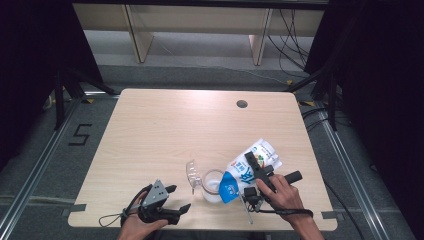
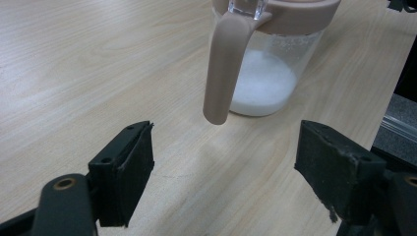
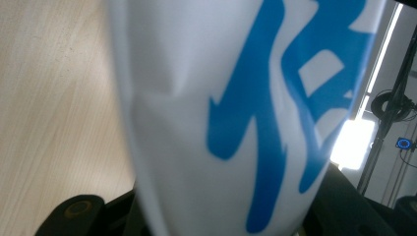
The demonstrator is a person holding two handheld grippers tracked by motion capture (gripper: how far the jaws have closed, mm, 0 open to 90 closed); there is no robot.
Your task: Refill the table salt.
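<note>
At the near edge of the wooden table (image 1: 150,130) the left gripper (image 1: 172,210) rests low in the person's left hand (image 1: 135,227), its two black jaws standing well apart with nothing between them. In the left gripper view those jaws frame bare wood, and just beyond them stands a clear pitcher (image 2: 268,73) with a beige handle (image 2: 223,69) and beige rim; its top is cut off by the frame's edge, and a white powdery heap lies in its bottom.

To the right, the right hand (image 1: 282,195) holds the right gripper (image 1: 255,165), which is clamped on a white-and-blue pouch (image 1: 250,167). The pouch is tilted with its blue lower end down over the pitcher's mouth — whether anything falls from it cannot be made out. In the right gripper view the pouch (image 3: 236,113) sits so close that it blurs and hides most of both jaws; a large blue character is printed on it, only part of it in frame, not readable. Small print on the pouch in the high view is too fine to read.

Left of the pitcher a clear lid-like piece (image 1: 192,172) stands on the table, hard to make out.

Farther off, a round hole (image 1: 242,104) sits near the table's far edge, and on the floor to the left — a black "5" (image 1: 80,134).
</note>
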